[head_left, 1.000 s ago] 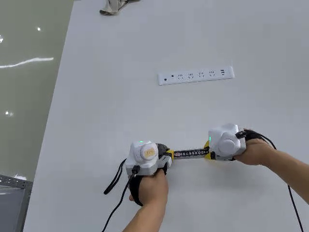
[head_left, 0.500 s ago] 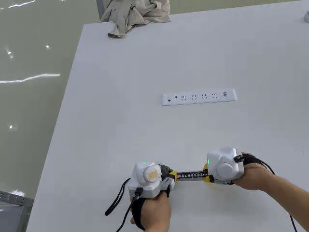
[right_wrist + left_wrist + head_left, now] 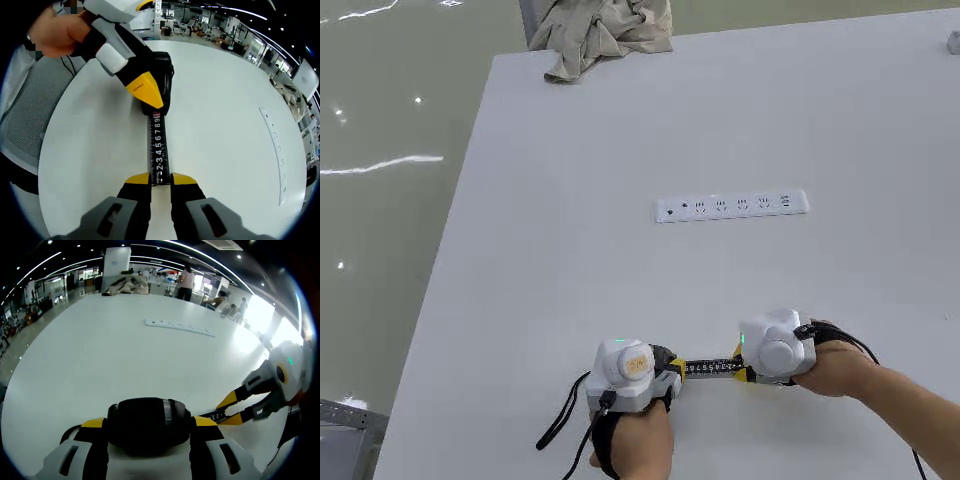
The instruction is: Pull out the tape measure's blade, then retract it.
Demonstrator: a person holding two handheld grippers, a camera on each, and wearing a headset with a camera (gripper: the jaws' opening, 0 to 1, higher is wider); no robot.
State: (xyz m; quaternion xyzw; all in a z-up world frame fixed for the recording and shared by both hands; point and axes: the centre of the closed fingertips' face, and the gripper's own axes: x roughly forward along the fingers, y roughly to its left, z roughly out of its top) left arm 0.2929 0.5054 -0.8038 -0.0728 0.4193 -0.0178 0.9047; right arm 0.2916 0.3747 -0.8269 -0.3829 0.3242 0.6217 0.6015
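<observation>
Nearest, the left hand-held gripper (image 3: 149, 422) clamps the tape measure case (image 3: 163, 66) on the tabletop (image 3: 620, 150). The right hand-held gripper (image 3: 160, 179) pinches the blade (image 3: 158, 142), which is a short span out. Likely mid-stroke, so next slide the right one straight along the blade's line. A power strip (image 3: 732, 205) lies beyond.

We see a broad white desk (image 3: 570, 260) with a plain matte top; its left edge runs beside a glossy greenish floor (image 3: 390, 200). A white power strip (image 3: 731, 206) lies flat near the middle, long side across our view, well apart from everything else. At the far edge a crumpled beige cloth (image 3: 600, 30) lies in a heap, and a small grey object (image 3: 953, 41), too small to identify, lies at the far right. Near the front a black cord (image 3: 557, 410) loops on the top. The tape measure (image 3: 160, 75) sits low there; we cannot tell if it touches the desk
</observation>
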